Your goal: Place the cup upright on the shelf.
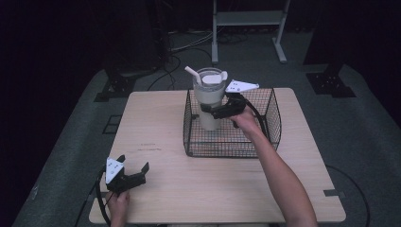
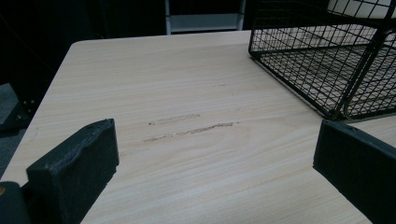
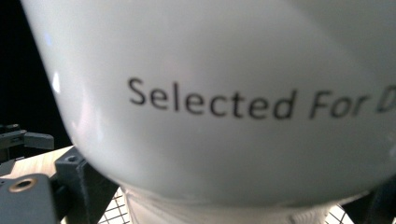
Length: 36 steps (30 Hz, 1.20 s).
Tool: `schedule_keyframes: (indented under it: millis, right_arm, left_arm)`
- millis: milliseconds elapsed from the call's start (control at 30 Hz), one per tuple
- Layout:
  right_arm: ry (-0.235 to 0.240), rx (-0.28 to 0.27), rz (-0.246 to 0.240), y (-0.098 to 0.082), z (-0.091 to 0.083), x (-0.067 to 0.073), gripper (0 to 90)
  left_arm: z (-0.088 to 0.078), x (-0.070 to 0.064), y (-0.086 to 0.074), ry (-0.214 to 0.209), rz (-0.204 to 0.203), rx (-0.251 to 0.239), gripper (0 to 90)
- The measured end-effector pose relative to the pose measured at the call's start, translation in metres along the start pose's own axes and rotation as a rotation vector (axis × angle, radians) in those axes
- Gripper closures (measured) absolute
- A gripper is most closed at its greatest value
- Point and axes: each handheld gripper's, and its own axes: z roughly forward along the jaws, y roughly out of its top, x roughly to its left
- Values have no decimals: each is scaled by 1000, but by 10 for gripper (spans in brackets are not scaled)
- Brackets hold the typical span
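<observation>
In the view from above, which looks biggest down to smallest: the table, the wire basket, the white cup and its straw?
1. Table
2. Wire basket
3. White cup, gripped by the right hand-held gripper
4. Straw

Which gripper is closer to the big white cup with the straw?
The right gripper: its jaws sit around the white cup in the wire basket. The left gripper rests far off near the table's front edge.

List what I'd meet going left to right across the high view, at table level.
Left hand-held gripper, open at the near left corner → bare stretch of table → wire basket, with the white tumbler held in it by the right hand-held gripper.
</observation>
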Motion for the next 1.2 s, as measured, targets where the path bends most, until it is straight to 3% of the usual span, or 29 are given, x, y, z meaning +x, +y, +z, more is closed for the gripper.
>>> schedule_keyframes:
  millis: [667,1200]
  right_arm:
    - [-1,74,48,-31,27,-20,74]
    - [-1,120,57,-43,32,-26,74]
  left_arm:
    - [-1,0,-1,-5,-1,-13,0]
    - [-2,0,-1,-7,-3,-14,0]
